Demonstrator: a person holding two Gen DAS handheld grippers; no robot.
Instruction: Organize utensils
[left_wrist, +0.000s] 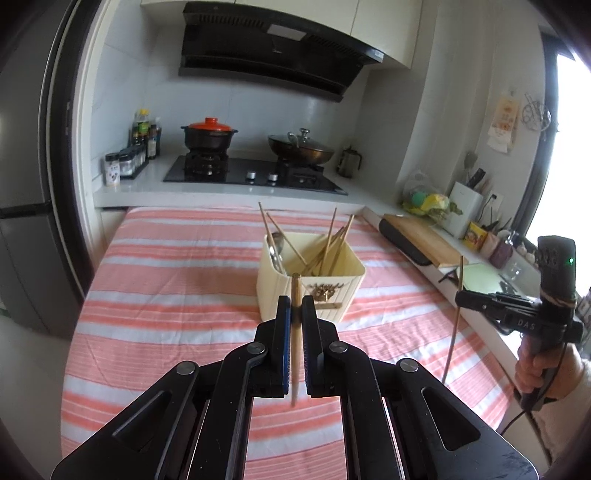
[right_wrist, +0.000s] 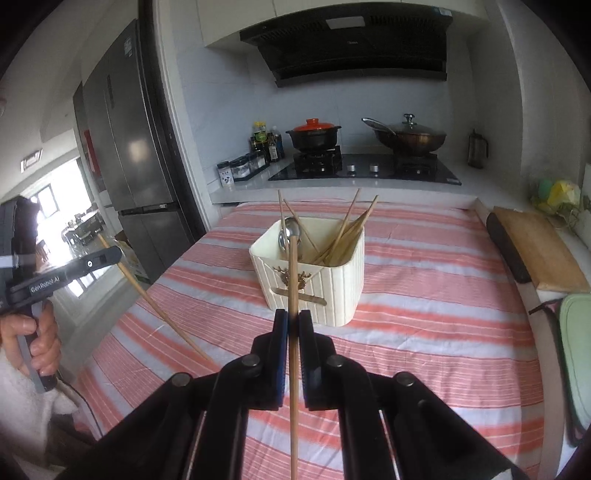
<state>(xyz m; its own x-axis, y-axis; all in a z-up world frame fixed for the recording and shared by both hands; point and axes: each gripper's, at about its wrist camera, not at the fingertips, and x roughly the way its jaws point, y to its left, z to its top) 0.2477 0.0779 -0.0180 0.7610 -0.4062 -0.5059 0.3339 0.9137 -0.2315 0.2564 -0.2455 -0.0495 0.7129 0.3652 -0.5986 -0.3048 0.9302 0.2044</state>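
Two chopsticks, one clamped upright in left gripper (left_wrist: 296, 306), one in right gripper (right_wrist: 293, 321), were poised for dropping into cream holder (left_wrist: 280, 284).

Small tiled kitchen in daylight

A black range hood (left_wrist: 273, 48) hangs at upper centre over a gas hob (left_wrist: 255, 175) on a white counter (right_wrist: 491, 192); a steel fridge (right_wrist: 129, 147) stands at left, a bright window (left_wrist: 569, 147) at far right.
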